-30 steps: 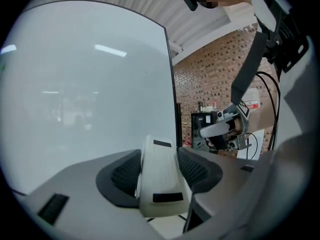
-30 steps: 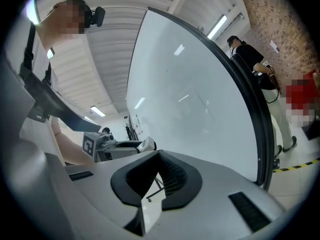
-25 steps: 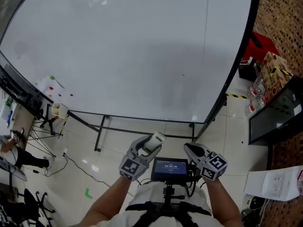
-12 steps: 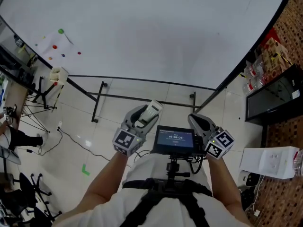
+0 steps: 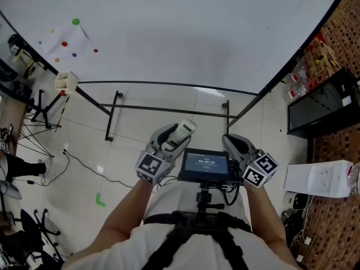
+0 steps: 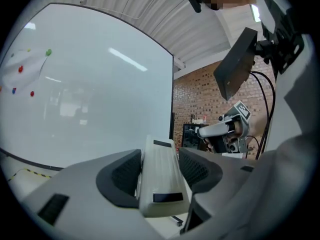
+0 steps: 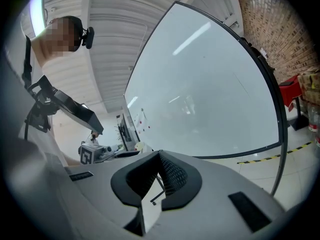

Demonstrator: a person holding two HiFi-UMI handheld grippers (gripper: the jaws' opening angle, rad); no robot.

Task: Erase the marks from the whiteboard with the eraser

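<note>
Seen from the head camera, a person is standing in front of a large whiteboard (image 5: 185, 32), holding both tongs low by the waist on either side of a small chest-mounted screen (image 5: 204, 165). The left tongs (image 5: 175, 134) are pinching a pale block eraser (image 5: 184, 129) lengthwise, its far end sticking out toward the board; the left gripper view is showing the eraser (image 6: 159, 176) wedged snugly between the two dark pads. The right tongs (image 5: 232, 145) are pressed together at their tips with nothing between them, as the right gripper view is confirming (image 7: 159, 176). Over the last second the view has been swinging left: a cluster of small coloured spots (image 5: 64, 43) near the board's upper left corner, topped by a green one (image 5: 75, 22), is now sitting more fully in sight, while the tongs have hardly been moving. Those spots may be marker dots or magnets; they are too small to tell. The rest of the board is looking blank. The eraser is well apart from the board, so wiping is not yet happening; the person is probably lining up on that corner.
</note>
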